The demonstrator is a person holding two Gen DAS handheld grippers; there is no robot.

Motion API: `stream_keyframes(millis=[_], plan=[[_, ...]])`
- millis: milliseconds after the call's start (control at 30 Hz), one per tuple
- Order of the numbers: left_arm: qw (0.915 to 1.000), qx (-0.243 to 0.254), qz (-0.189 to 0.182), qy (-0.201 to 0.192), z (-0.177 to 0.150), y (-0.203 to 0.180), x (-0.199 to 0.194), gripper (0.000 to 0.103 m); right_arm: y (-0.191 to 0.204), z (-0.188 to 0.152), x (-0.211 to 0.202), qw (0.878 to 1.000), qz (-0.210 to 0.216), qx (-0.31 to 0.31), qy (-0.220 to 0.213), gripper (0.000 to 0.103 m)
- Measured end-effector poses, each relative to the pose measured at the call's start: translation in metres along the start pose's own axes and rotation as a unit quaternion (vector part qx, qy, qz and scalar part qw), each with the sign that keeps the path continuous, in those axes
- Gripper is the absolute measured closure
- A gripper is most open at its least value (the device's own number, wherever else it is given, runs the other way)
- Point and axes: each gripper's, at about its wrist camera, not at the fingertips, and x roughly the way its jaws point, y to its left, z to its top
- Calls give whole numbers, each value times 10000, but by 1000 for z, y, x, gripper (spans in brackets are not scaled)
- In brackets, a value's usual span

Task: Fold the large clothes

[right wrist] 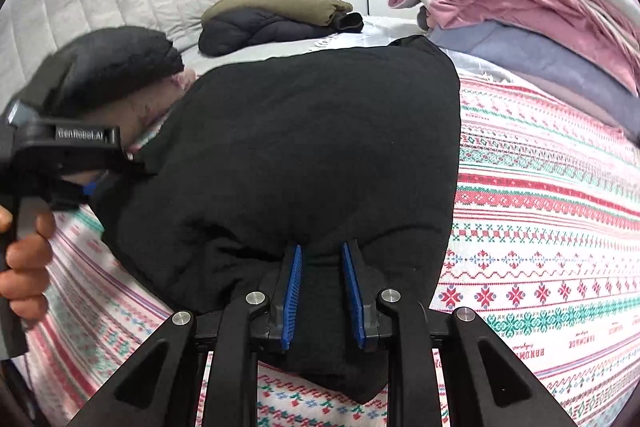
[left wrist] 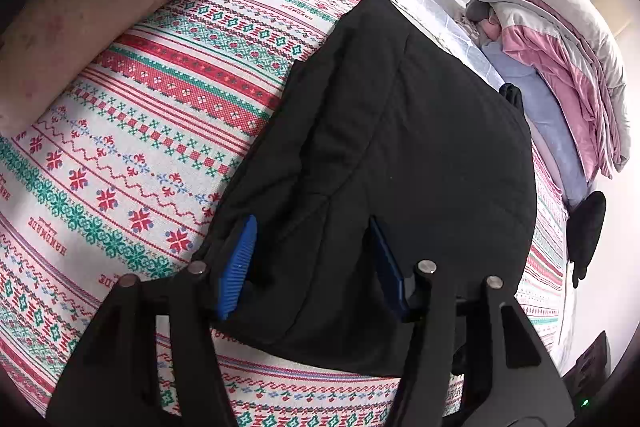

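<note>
The black jacket [left wrist: 400, 163] is lying on the patterned blanket [left wrist: 152, 131] that covers the bed, near the blanket's front edge, and it already looks folded into a thick, roughly rectangular bundle, so I'd say the folding is mostly done. No sleeves stick out that I can see, though the far end is hard to read. The left gripper [left wrist: 312, 263] has its blue fingers [left wrist: 238, 267] set wide apart with a fat chunk of the near edge of the jacket between them; the fabric bulges in the gap, but I honestly can't tell if it's squeezing or just straddling it. The right gripper [right wrist: 322, 287] is closer together, its fingers pinching a raised ridge of fabric at the near edge of the jacket. In the right camera you can also see the left gripper off on the left side of the bundle, with the person's hand [right wrist: 24, 259] on its handle. What's left, judging from this: maybe one more fold or just tidying and moving the bundle. Over at the far edge of the bed there's a pile of jackets [right wrist: 276, 19], so that may be where it goes. A heap of pink and grey bedding [right wrist: 520, 7] sits along the right side.
</note>
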Motion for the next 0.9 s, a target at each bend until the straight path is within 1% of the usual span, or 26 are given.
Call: stream_keyframes(millis=[67,133,167,200,300,367,400,433,467,500,533,567,600,633,733,800,833,867,900], plan=[[10000,51,57,-18,-1,-1,1,45,-4,6,-3,9999,100,70,53,79],[10000,51,58,-1,-1,-3,-1,45,-14,16,-11,9989,361,301,34,80],[10000,6,17,23,-1,-2,-1,45,-23,24,-17,9969,582,516,-75,80],[9999,-70,-45,57,-1,1,-2,45,-33,32,-25,9944,707,740,-242,80],[9995,-220,-193,120,-2,4,-3,45,-52,60,-35,9914,573,1038,-550,80],[9993,-266,-238,143,-3,7,-4,46,-50,72,-26,9920,684,984,-403,80],[9992,-279,-247,145,-3,7,-4,46,-42,73,-14,9932,762,861,-198,80],[9992,-282,-245,142,-3,7,-3,46,-36,71,-3,9940,809,734,19,80],[9993,-309,-171,119,-4,8,-4,46,-23,62,19,9942,825,501,484,80],[9991,-353,-183,123,-4,9,-4,46,-11,48,36,9966,541,216,583,80],[9991,-373,-181,120,-5,10,-4,46,-6,40,46,9977,385,39,551,80],[9992,-356,-153,103,-6,9,-5,47,-6,34,56,9979,382,37,519,80],[9993,-337,-140,91,-7,9,-5,47,-10,36,59,9970,513,220,533,80],[9993,-334,-129,83,-7,8,-5,47,-12,38,59,9962,563,290,593,80],[9993,-338,-103,78,-8,7,-5,47,-6,47,57,9954,497,-72,817,80],[9993,-346,-128,100,-7,8,-4,46,-11,62,50,9931,661,-125,964,82],[9991,-366,-161,132,-7,8,-4,46,-18,75,43,9931,780,-51,874,81],[9990,-387,-175,147,-6,9,-3,46,-26,88,36,9946,782,28,680,79],[9989,-399,-178,151,-6,9,-3,46,-36,104,32,9965,679,151,468,74]])
